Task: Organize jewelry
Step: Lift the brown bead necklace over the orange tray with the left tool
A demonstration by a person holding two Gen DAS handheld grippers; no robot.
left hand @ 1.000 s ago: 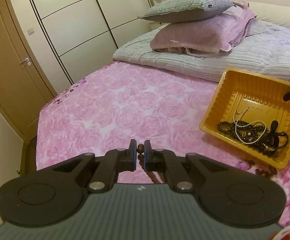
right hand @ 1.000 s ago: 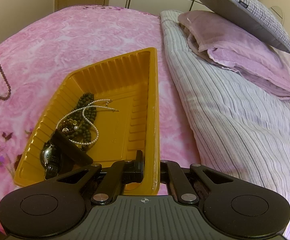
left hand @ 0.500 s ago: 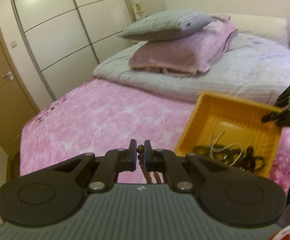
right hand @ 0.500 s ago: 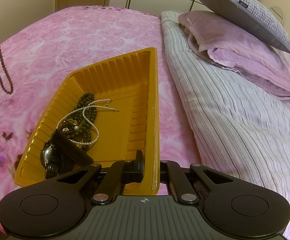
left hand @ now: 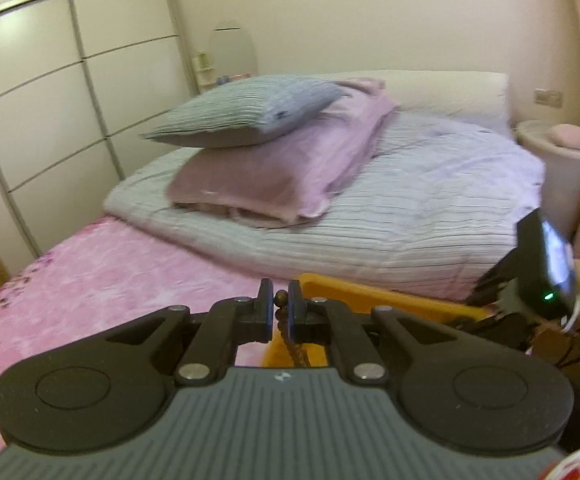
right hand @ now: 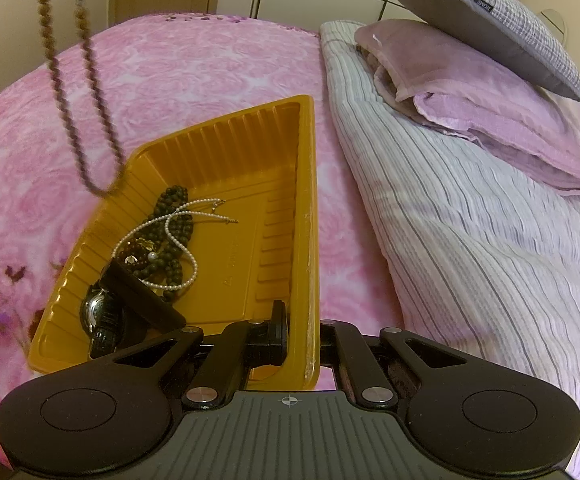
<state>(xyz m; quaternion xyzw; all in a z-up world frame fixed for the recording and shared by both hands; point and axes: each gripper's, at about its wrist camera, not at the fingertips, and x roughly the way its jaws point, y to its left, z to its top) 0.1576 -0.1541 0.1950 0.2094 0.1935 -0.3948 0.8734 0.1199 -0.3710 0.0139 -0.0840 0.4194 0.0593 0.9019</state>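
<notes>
My left gripper [left hand: 281, 312] is shut on a brown bead necklace [left hand: 293, 350] that hangs below its tips. In the right wrist view the necklace [right hand: 89, 136] dangles in a long loop, its lowest point over the left rim of the yellow tray [right hand: 229, 136]. My right gripper [right hand: 304, 334] is shut on the tray's near right rim. Inside the tray lie a dark bead necklace [right hand: 175, 228], a pearl necklace [right hand: 177, 240] and a black watch [right hand: 103, 314]. The tray's far rim [left hand: 374, 294] shows in the left wrist view.
The tray sits on a pink rose-pattern blanket [right hand: 193, 68]. A striped duvet [right hand: 470, 232] with a pink pillow [right hand: 490, 88] and a grey pillow [right hand: 490, 12] lies to the right. Wardrobe doors [left hand: 41, 120] stand beyond the bed.
My left gripper has carried the brown bead necklace to the right, from beside the tray to over its left rim. My right gripper has stayed shut on the tray's rim.
</notes>
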